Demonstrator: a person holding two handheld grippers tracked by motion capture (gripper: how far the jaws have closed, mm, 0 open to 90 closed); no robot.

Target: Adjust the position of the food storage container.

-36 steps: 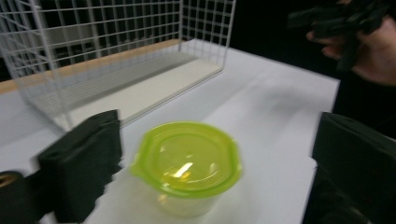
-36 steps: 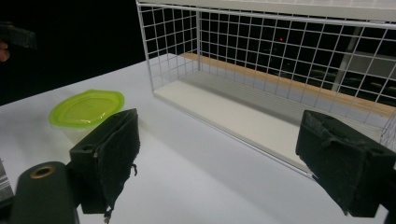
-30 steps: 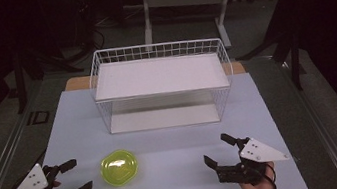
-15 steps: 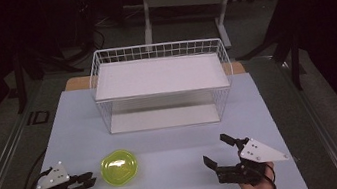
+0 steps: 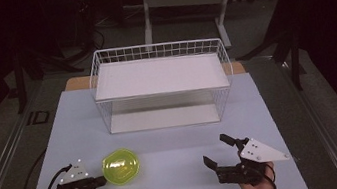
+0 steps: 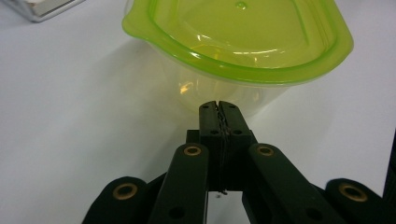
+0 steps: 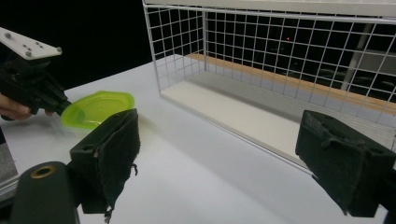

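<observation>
1. Resting low at the lower left of the high view, the left gripper (image 5: 99,181) has its jaws pressed together with nothing between them; they have just been closing, and the tips sit just beside the left edge of a lime-green plastic bowl (image 5: 121,166).
2. Seen from the left gripper view, the closed tips (image 6: 219,109) meet directly under the bowl's (image 6: 243,42) rim, close against its translucent side wall; whether they touch it cannot be told.
3. Held at the lower right of the high view, the right gripper (image 5: 216,152) has its jaws spread wide and empty above the pale table top (image 5: 180,184), well apart from the bowl.
4. Looking along the right gripper's own padded jaws, the right gripper view shows the bowl (image 7: 98,108) at middle left, with the left gripper (image 7: 63,109) and a person's hand (image 7: 14,109) at its far side.
5. Standing beyond both tools, in the upper centre of the high view, a white wire basket (image 5: 162,83) occupies the far half of the table, a white board (image 5: 161,74) lying across its top.
</observation>
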